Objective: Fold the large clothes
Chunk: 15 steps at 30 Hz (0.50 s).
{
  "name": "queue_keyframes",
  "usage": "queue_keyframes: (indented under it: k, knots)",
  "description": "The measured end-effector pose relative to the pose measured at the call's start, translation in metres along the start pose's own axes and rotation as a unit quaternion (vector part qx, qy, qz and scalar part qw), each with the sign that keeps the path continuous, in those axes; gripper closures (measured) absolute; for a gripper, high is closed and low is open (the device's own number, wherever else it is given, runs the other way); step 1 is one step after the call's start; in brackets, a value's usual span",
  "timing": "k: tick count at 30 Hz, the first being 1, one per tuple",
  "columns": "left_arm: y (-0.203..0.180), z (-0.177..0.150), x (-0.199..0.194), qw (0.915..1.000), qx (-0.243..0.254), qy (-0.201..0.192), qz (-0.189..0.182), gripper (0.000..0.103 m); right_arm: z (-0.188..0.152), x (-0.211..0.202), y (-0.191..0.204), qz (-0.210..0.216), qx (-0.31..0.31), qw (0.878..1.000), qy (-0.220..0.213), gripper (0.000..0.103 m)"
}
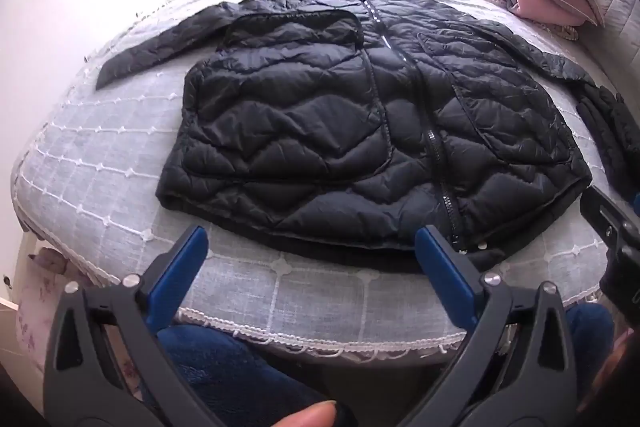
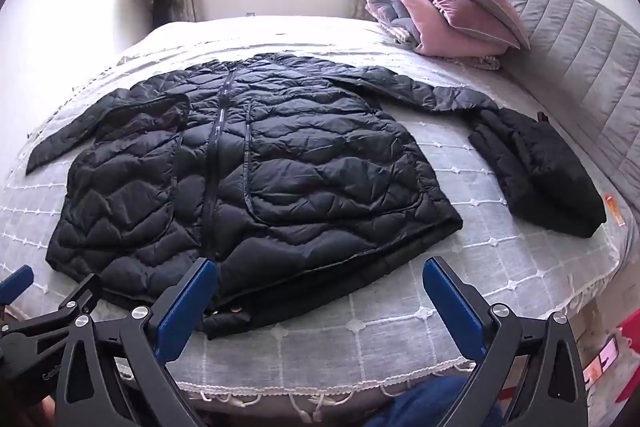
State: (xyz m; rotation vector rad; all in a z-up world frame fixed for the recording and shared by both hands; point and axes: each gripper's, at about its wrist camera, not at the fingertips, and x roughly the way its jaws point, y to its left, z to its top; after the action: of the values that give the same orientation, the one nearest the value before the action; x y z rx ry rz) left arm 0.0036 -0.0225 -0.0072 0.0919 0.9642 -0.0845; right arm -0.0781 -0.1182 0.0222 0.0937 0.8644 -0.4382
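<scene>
Black quilted jacket (image 1: pixel 360 131) lies spread just beyond both wide-open, empty grippers (image 1: pixel 312 251) (image 2: pixel 320 283).

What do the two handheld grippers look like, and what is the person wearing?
Both the left gripper and right gripper have dark grey plastic frames with triangular cut-outs, silver round bolts, and flat blue fingers. Faint lettering shows on the left gripper's frame in the right wrist view. The person wears dark blue fleecy clothing.

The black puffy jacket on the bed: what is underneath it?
The jacket lies flat on a grey bedspread with a white grid pattern, which shows all around it. Whatever lies directly beneath the jacket is covered and cannot be seen.
</scene>
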Motion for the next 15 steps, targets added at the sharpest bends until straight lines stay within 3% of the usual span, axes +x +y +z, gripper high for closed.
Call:
queue_keyframes:
  k: [15]
  knots:
    - [0.0064,-0.0016,-0.0057,0.9999,-0.004,-0.010,-0.001,0.000,-0.0046,0.0030,0.0009,0.005,0.002,1.000,0.004,0.000]
